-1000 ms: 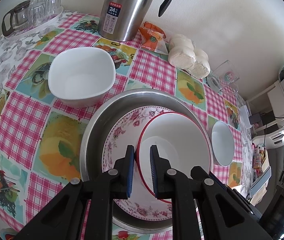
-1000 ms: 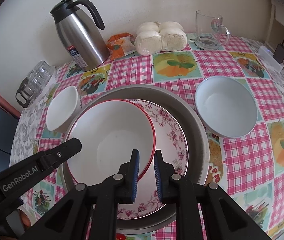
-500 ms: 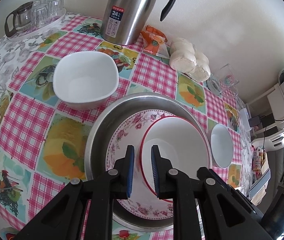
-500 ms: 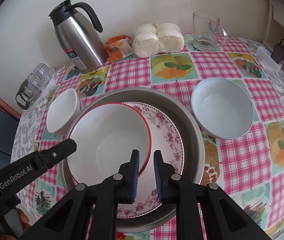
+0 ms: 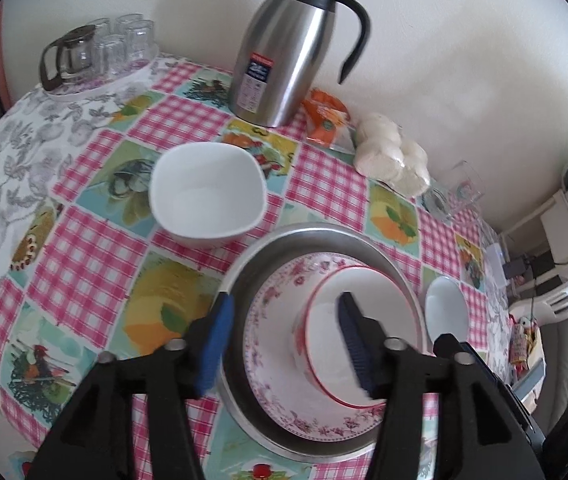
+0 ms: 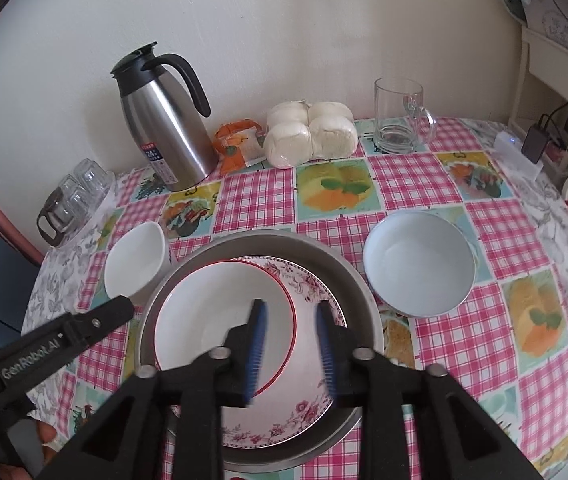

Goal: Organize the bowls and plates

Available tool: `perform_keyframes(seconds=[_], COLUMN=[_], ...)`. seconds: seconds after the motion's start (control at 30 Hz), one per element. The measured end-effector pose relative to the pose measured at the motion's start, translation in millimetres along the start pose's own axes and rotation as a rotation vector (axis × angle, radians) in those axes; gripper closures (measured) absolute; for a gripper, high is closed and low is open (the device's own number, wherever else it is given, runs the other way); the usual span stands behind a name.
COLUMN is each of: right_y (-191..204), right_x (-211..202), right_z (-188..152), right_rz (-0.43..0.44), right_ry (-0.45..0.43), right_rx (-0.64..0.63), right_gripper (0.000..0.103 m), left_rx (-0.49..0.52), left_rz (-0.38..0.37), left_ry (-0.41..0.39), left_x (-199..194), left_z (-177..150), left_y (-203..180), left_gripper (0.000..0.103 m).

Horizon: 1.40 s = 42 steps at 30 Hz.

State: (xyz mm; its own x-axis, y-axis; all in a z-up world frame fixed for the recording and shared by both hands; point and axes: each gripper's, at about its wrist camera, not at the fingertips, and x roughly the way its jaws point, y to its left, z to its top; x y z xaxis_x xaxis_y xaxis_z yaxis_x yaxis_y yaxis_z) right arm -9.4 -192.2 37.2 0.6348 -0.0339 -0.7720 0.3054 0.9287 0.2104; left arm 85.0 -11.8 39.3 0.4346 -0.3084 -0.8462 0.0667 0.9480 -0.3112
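Desk with checked cloth carries one steel basin holding one floral plate and, on it, one red-rimmed bowl; outside the basin, one round white bowl to its right and one squarish white bowl to its left. Also counted: one steel thermos jug, one pack of four buns, one glass mug. Left tongs and right tongs both opening, pads apart above the red-rimmed bowl, nothing gripped.
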Motion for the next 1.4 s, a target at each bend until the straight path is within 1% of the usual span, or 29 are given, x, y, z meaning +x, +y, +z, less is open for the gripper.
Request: perform_keyframes(seconds=[0.07,0.17,0.23,0.27,0.3,0.37,0.47,0.67,0.83,0.87,0.9,1.0,1.17,1.4], right_y=[1.6,5.7,8.6,9.7,11.0,12.4,13.0,9.9,6.9,6.9,6.5,7.4,12.8,35.4], right_x=[0.9,2.7,4.1,4.7,5.6,6.7,8.4,10.9,12.0,11.9,11.7,11.0,8.9,5.7], right_z=[-0.9,-2.4,-3.4,-3.9,-4.5,-5.4,-6.5,-6.9,-7.0,-7.0,-7.0,-7.0,-6.4,-10.6], right_rz=[-0.008,-0.015,-0.020,-0.022,-0.026,-0.032,-0.037,-0.051,-0.060,-0.061,-0.063,-0.070,-0.068,-0.045], right_ry=[0.002,0.005,0.007,0.008,0.009,0.009,0.012,0.018,0.020,0.018,0.016,0.005,-0.009,-0.033], right_rx=[-0.012,-0.030,-0.044,-0.051,-0.057,-0.066,-0.072,-0.069,-0.061,-0.060,-0.059,-0.066,-0.085,-0.142], right_gripper=[0.053,0.038,0.034,0.029,0.028,0.023,0.020,0.010,0.004,0.002,0.000,0.000,0.000,0.000], left_rx=[-0.010,-0.029,-0.038,-0.041,-0.043,-0.046,-0.051,-0.067,-0.089,-0.093,-0.096,-0.111,-0.159,-0.202], left_rz=[0.036,0.073,0.096,0.106,0.113,0.129,0.142,0.172,0.189,0.194,0.204,0.226,0.217,0.212], left_ry=[-0.011,-0.023,-0.032,-0.038,-0.042,-0.052,-0.060,-0.081,-0.101,-0.109,-0.118,-0.140,-0.155,-0.165], left_x=[-1.3,-2.1,-2.6,-3.1,-3.4,-4.3,-3.8,-4.4,-6.3,-6.9,-7.8,-11.5,-16.9,-23.6], left_z=[1.5,3.5,4.4,4.4,4.8,5.6,5.9,7.2,7.0,7.1,7.2,8.6,11.2,14.3], left_y=[3.6,10.7,14.2,15.5,16.5,18.8,20.6,23.4,28.0,29.1,30.4,35.9,51.0,68.9], left_gripper=[0.035,0.034,0.028,0.020,0.018,0.018,0.017,0.013,0.012,0.010,0.006,0.003,0.003,0.003])
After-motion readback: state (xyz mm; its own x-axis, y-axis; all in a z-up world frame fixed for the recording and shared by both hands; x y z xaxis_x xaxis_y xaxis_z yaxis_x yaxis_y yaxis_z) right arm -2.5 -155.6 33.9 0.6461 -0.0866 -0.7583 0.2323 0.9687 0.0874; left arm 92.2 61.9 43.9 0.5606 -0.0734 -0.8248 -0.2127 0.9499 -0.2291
